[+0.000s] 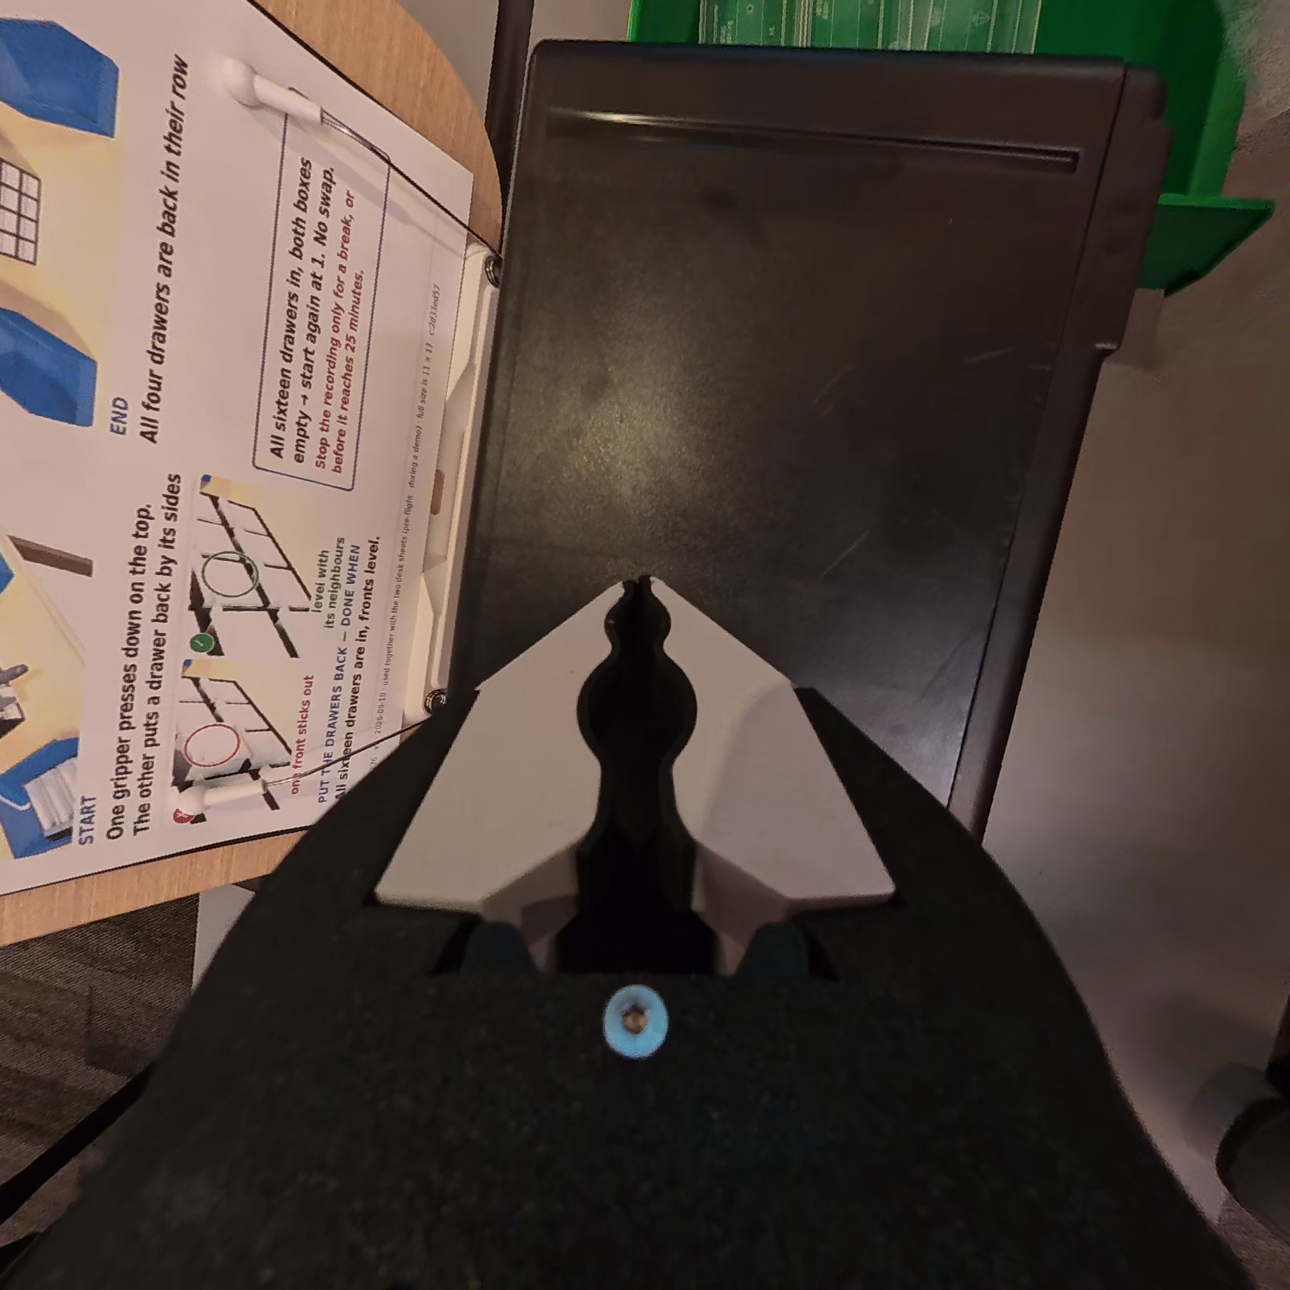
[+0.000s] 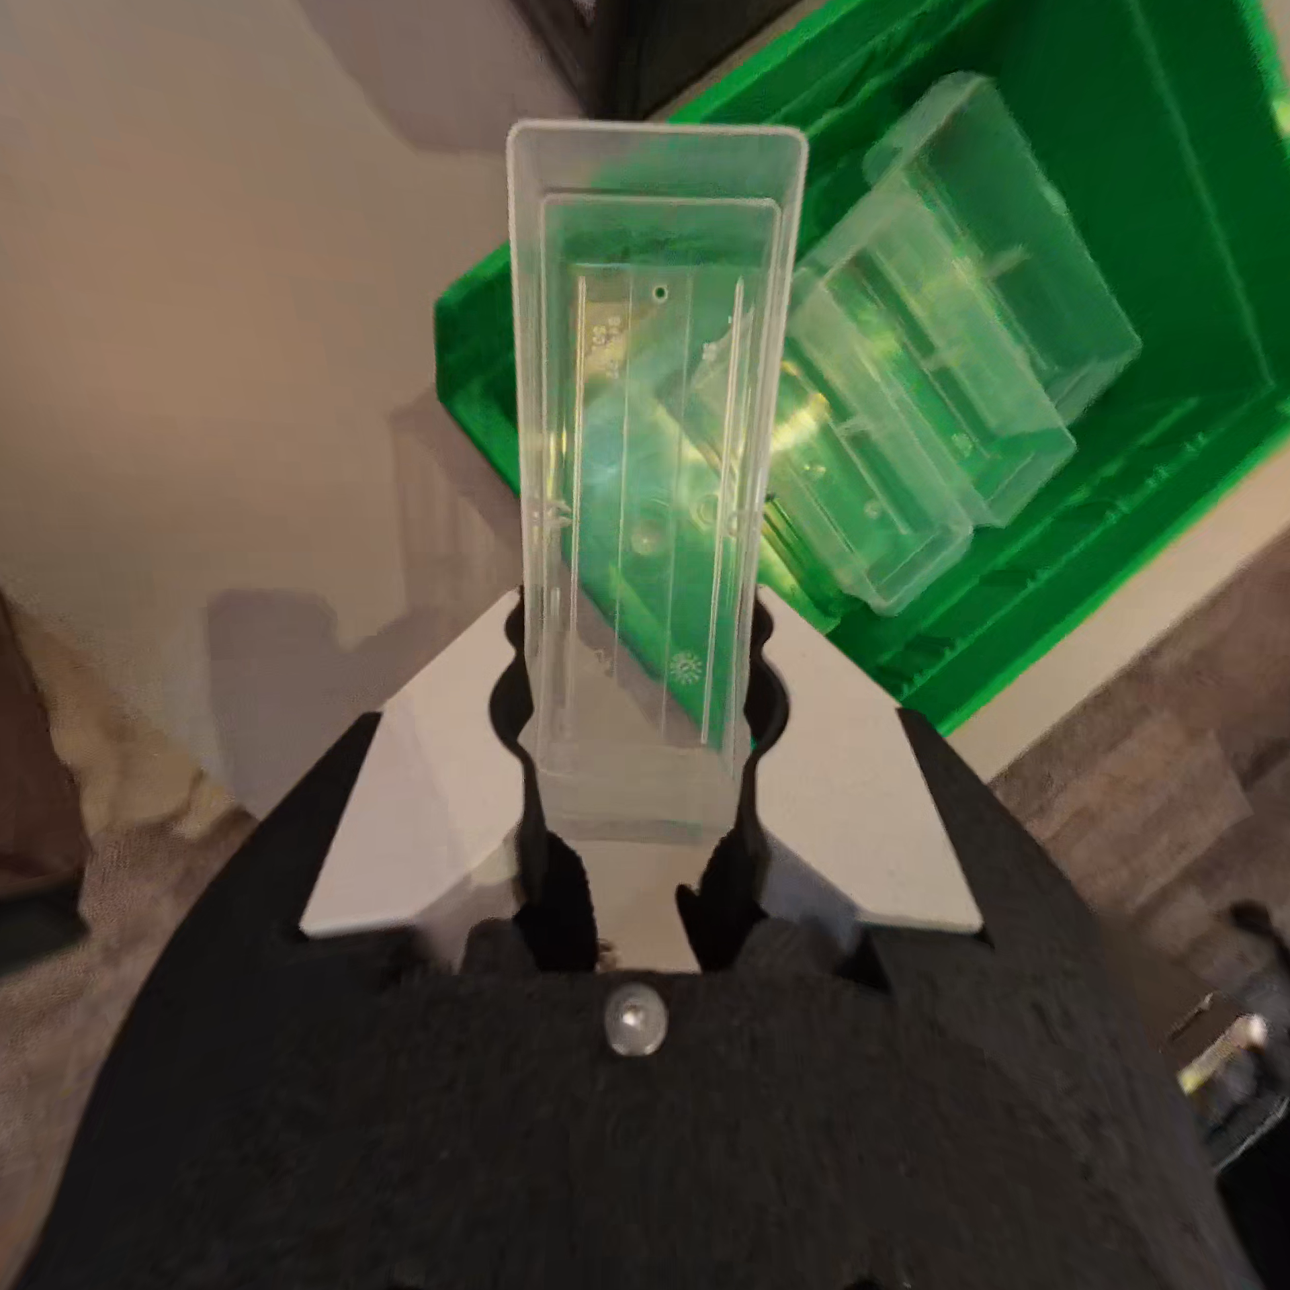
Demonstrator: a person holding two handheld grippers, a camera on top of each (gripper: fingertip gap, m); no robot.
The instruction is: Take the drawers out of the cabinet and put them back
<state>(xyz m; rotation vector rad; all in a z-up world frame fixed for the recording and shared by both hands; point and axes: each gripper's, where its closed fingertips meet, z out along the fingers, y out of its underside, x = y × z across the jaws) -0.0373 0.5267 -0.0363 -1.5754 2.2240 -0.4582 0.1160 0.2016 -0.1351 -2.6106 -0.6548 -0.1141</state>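
**Right holds a drawer over the green bin; left pins the cabinet**

Right gripper [image 2: 639, 705] – fingers pinching the long sides of a clear, narrow rectangular plastic drawer [image 2: 653, 447], open side facing the camera, the drawer sticking straight out past the fingertips. Side grip keeps it square and the far end free, which looks right for setting it down. It hangs above a bright green plastic bin [image 2: 1089, 593] that already holds at least two more clear drawers [image 2: 928, 426], lying at an angle. My read: mid take-out step, drawer about to go in the bin.

Left gripper [image 1: 641, 583] – fingers pressed together, nothing between them, tips on or just above the flat top of the black plastic cabinet [image 1: 803, 391]. Likely bracing it so it doesn't shift; contact can't be confirmed.

Surroundings: a laminated instruction sheet [image 1: 230, 419] lies on a light wood worktop [image 1: 457, 98] left of the cabinet. Beige worktop under the bin, grey carpet below. Right view is motion-blurred.
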